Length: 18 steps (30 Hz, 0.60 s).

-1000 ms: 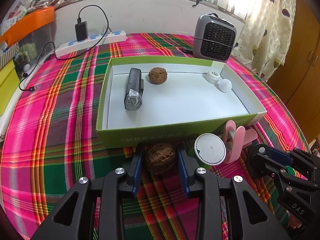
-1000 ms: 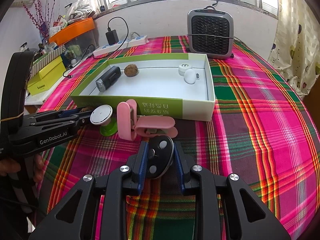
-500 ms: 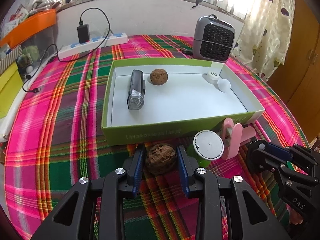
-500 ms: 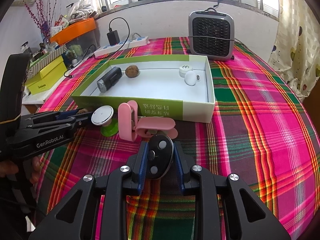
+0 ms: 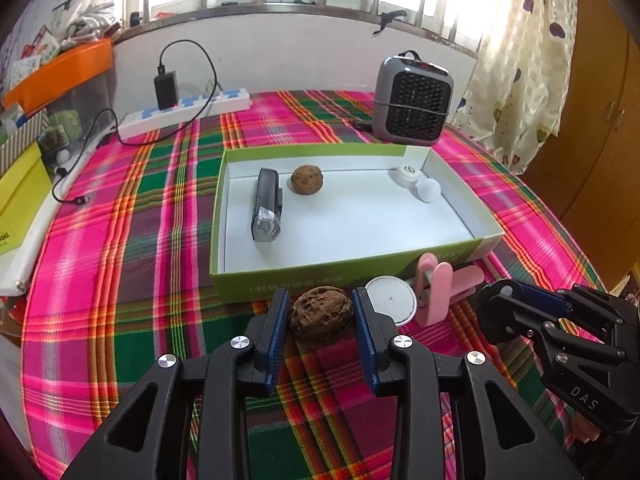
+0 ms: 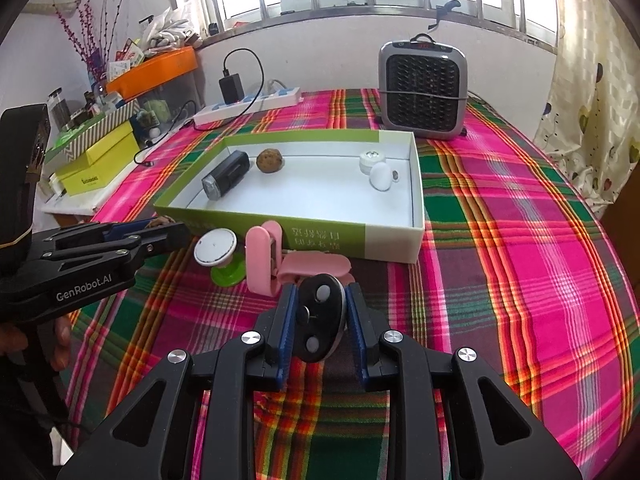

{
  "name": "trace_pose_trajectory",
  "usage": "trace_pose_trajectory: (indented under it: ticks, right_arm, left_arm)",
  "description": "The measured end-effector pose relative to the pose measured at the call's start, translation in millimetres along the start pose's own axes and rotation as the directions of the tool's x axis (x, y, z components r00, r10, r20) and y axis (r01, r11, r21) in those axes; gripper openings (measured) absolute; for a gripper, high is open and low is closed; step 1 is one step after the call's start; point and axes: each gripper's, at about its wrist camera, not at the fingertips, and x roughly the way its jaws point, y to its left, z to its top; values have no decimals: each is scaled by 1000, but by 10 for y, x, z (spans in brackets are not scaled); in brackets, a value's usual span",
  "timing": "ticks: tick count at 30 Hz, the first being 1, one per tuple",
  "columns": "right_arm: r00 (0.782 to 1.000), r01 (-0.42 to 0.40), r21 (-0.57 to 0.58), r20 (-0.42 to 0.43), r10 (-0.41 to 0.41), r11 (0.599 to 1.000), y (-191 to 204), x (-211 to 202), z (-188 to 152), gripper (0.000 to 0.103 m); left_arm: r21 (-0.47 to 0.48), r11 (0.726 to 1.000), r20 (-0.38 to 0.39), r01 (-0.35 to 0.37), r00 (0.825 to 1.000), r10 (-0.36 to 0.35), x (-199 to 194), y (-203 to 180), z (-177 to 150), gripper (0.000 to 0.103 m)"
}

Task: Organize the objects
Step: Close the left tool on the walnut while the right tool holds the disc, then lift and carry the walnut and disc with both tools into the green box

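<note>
1. The left gripper (image 5: 321,314) is closed on a walnut (image 5: 320,315), its blue pads touching the shell at both sides, low in the centre above the plaid tablecloth (image 5: 120,260).
2. Just beyond, at 12 o'clock, lies a green-walled box (image 5: 304,282) with a white floor.
3. Inside it: a black bike light (image 5: 267,205) at the left, a second walnut (image 5: 307,179) beside it, and a white cap (image 5: 407,173) and white ball (image 5: 428,190) in the far right corner.
4. A white disc (image 5: 390,299) and pink clip (image 5: 438,288) sit at 2 o'clock of the held walnut, against the box front.
5. The right gripper (image 5: 502,306) enters at 4 o'clock; what it holds is not clear.
6. A grey heater (image 5: 414,106) stands behind the box at 1 o'clock, a power strip (image 5: 188,114) at 11 o'clock.
</note>
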Motion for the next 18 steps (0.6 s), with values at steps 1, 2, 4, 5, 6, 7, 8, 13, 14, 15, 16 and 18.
trace_pose_trajectory:
  ticks: [1,2,4,5,6,7,8,13,14,15,16,18]
  right_arm:
    - [1000,-3,1,2,3,1000,-2,-8,11,26]
    - [1000,-6,2,4,6,1000,-6,-14,21,26]
    - [1000,-7,3,11,7,1000,-12,-32,49,26]
    - [1000,-9,4,19,9,1000,-16,-50,72,26]
    - [1000,-11,3,24,11,1000,-18,-63,87,26]
    - [999,-12,3,30,12,1000,-19,-75,107,26]
    - [999,-13,2,36,13,1000,-24,-82,140,26]
    - [998,-21,6,57,21,1000,-43,-66,279,26]
    - [998,-25,7,59,25,1000,-48,-56,307,26]
    - [998,-27,6,60,27,1000,-49,-43,337,26]
    - [998,-27,5,62,27,1000,-49,-30,364,26]
    - [997,-29,1,66,29,1000,-53,-7,415,26]
  left_arm:
    - [1,1000,3,-1,1000,1,-9,-1,9,30]
    - [3,1000,7,-1,1000,1,-19,-5,19,30]
    - [5,1000,14,-1,1000,1,-41,-18,31,30]
    - [6,1000,17,-1,1000,1,-49,-23,41,30]
    - [8,1000,20,-1,1000,1,-55,-26,54,30]
    - [11,1000,24,-2,1000,1,-62,-30,72,30]
    - [14,1000,27,-1,1000,1,-65,-33,89,30]
    - [12,1000,34,6,999,-6,-50,-38,168,30]
    - [14,1000,35,5,999,-5,-40,-45,176,30]
    - [13,1000,34,5,999,-6,-27,-47,187,30]
    - [12,1000,32,8,999,-8,-10,-47,198,30]
    - [9,1000,31,14,999,-14,22,-49,216,30]
